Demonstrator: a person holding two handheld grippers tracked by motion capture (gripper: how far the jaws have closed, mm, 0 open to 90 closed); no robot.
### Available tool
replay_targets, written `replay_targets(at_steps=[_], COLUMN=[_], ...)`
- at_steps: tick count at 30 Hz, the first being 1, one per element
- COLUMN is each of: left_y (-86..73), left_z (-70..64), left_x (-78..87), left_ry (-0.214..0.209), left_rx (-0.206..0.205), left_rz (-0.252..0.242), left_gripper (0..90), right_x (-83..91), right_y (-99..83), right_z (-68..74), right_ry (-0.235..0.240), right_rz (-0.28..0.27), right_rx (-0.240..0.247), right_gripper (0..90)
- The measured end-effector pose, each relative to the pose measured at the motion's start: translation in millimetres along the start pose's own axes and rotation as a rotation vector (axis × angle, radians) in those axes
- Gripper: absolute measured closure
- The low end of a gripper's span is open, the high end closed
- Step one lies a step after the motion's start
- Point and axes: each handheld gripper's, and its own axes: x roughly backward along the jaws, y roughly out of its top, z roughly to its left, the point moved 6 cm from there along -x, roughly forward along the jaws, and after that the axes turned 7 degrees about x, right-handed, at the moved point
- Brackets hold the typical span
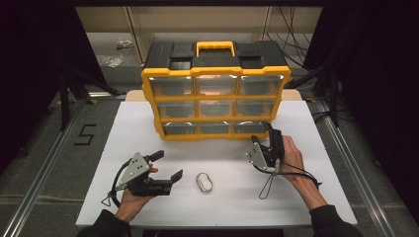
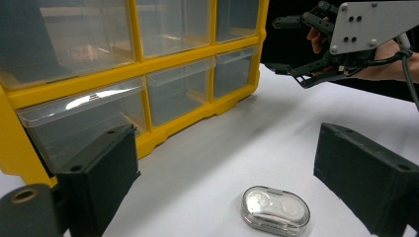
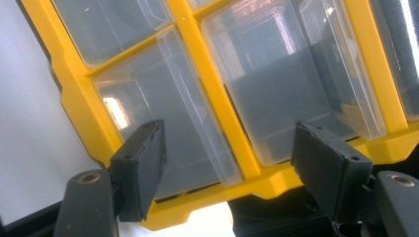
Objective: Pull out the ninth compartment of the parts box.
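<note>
Where the white table (image 1: 99,197) meets the yellow drawer cabinet (image 1: 215,94), the right gripper (image 1: 271,134) sits at the lower right drawer (image 1: 251,127) — jaws spread wide, gripping nothing, tilted toward the clear drawer fronts; the left gripper (image 1: 167,165) lies low over the table, jaws likewise wide apart and empty; a small clear case (image 1: 203,181) rests flat on the table just beside the left gripper's jaws — untouched, well apart from the cabinet.
</note>
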Motion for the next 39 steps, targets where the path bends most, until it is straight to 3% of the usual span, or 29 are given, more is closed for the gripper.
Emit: replay_targets(at_steps=[4, 16, 21, 39], left_y=[0.0, 0.0, 0.0, 0.2], left_z=[0.1, 0.2, 0.2, 0.5], left_x=[-0.1, 0.1, 0.0, -0.3], left_ry=[0.000, 0.000, -0.001, 0.000], left_rx=[0.000, 0.001, 0.001, 0.007], left_rz=[0.000, 0.000, 0.001, 0.000], left_gripper=[9.3, 9.4, 9.4, 9.6], right_x=[-4.1, -14.7, -20.1, -33.8], right_y=[-1.4, -1.0, -0.6, -0.4], right_z=[1.8, 4.7, 8.0, 10.7], right_ry=[0.001, -0.035, -0.030, -0.055], right_rz=[0.006, 0.007, 0.007, 0.030], right_rx=[0.011, 0.110, 0.144, 0.192], right_gripper=[33.0, 39.2, 41.7, 46.1])
